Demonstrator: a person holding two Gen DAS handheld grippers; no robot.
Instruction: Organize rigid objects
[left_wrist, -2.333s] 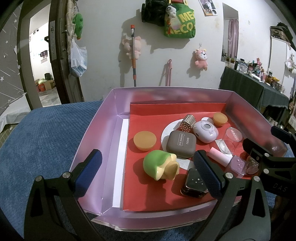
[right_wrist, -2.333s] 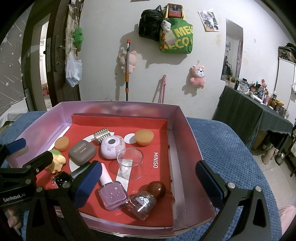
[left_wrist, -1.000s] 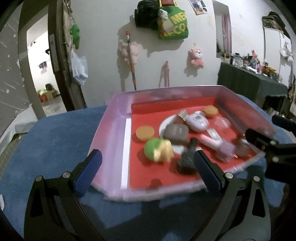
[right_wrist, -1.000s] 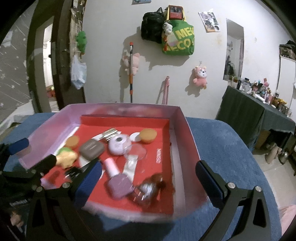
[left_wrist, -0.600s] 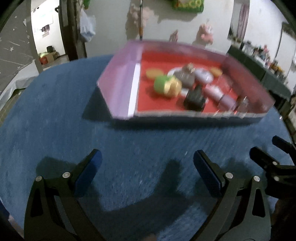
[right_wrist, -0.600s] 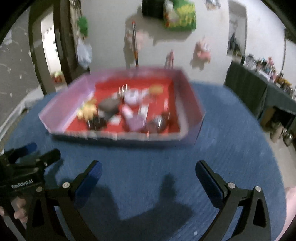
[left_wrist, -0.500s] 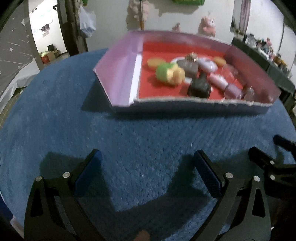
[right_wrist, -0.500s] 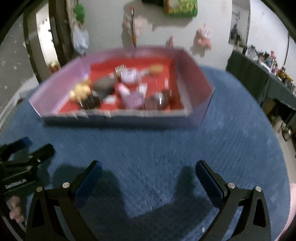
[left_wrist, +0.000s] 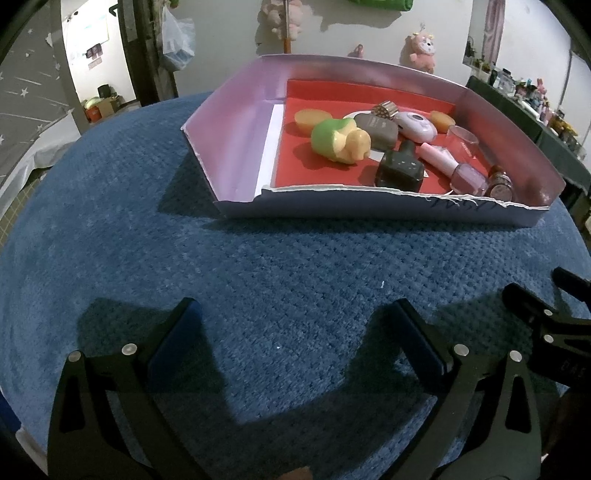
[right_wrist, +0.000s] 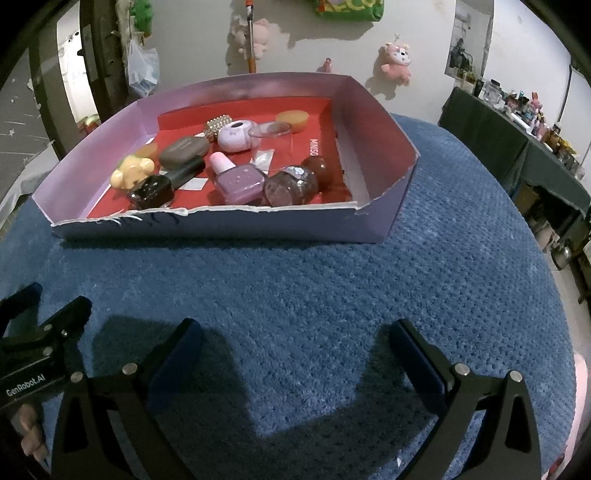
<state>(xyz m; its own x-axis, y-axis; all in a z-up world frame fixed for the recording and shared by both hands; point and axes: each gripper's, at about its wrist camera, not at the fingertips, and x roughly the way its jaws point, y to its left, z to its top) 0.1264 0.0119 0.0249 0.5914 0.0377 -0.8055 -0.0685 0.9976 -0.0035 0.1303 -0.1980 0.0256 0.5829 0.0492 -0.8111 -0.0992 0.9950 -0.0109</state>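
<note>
A purple cardboard box (left_wrist: 236, 147) with a red floor sits on the blue cloth; it also shows in the right wrist view (right_wrist: 388, 206). Inside lie a green and yellow toy (left_wrist: 338, 140), a dark nail-polish bottle (left_wrist: 400, 170), a purple nail-polish bottle (right_wrist: 236, 177), a brown case (right_wrist: 184, 149), a clear cup (left_wrist: 461, 136) and other small items. My left gripper (left_wrist: 295, 343) is open and empty, low over the cloth in front of the box. My right gripper (right_wrist: 295, 347) is open and empty, beside it on the right.
The blue textured cloth (left_wrist: 295, 258) covers a round table. A doorway (left_wrist: 92, 74) is at the back left, plush toys (right_wrist: 397, 62) hang on the wall, and a dark cluttered table (right_wrist: 517, 122) stands at the right.
Both grippers have pulled back from over the box and dropped toward the cloth. The box now lies well ahead of them. Both stay open.
</note>
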